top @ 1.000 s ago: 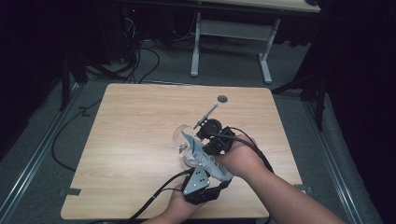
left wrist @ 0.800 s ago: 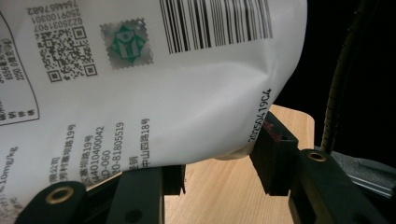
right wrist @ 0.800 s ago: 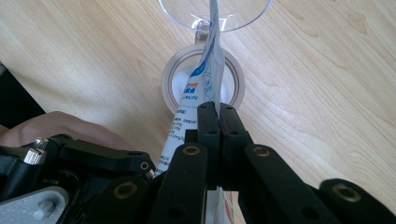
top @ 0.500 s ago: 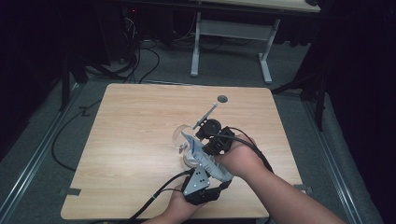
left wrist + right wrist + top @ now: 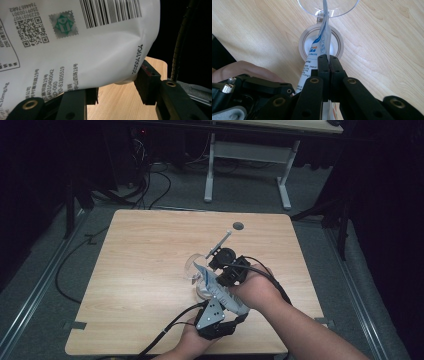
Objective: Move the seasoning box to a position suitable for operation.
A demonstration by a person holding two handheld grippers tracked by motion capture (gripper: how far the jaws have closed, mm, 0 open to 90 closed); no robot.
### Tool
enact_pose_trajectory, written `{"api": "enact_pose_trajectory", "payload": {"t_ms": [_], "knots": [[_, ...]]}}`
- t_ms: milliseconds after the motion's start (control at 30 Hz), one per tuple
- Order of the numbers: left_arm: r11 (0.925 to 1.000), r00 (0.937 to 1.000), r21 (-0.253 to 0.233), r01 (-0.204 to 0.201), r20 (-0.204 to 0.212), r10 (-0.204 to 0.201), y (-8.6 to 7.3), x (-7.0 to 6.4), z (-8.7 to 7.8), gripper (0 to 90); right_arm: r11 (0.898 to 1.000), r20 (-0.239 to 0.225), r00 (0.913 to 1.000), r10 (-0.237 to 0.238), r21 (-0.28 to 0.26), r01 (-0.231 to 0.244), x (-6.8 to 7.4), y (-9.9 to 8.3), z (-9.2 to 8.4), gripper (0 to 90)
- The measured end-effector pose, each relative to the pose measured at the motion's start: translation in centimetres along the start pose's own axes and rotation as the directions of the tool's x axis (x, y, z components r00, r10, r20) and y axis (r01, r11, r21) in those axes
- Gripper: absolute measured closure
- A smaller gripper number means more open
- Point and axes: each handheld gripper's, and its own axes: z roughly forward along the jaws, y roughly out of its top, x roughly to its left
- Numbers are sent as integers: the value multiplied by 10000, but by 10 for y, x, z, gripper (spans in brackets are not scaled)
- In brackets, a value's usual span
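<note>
**A:** Near the table's (image 5: 150,270) 5 o'clock edge, both hands are bunched up around a white pouch (image 5: 215,287). Right gripper (image 5: 225,272) has its jaws pinched tight on the thin edge of the pouch; in the right gripper view the two black pads meet with just the pouch film (image 5: 322,42) between them.

**B:** And the left gripper (image 5: 215,312)?

**A:** It sits at 6 o'clock from the pouch, grey plate up. In the left gripper view the jaws stand fairly wide, with the pouch's printed back (image 5: 75,45), barcode and QR codes showing, hanging between them. The jaws have just been easing open a bit. The right pad looks to be at the pouch's corner, but I can't say it's actually pressing.

**B:** Where does the pouch point?

**A:** Its top end leans toward 11 o'clock, over a clear stemmed glass (image 5: 197,267). In the right gripper view the pouch tip crosses the glass bowl (image 5: 344,10), with the round foot (image 5: 303,43) on the wood below.

**B:** Anything else up there?

**A:** A small dark disc (image 5: 238,225) sits at 12 o'clock, well apart from it all.
</note>
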Motion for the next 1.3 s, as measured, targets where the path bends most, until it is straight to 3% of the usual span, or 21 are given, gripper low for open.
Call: {"api": "enact_pose_trajectory", "payload": {"t_ms": [1300], "knots": [[10000,10000,-93,-11,-59,10,1,0,-1,590,10000,-38,10000,-25,-92,25,0,1,0,900]]}}
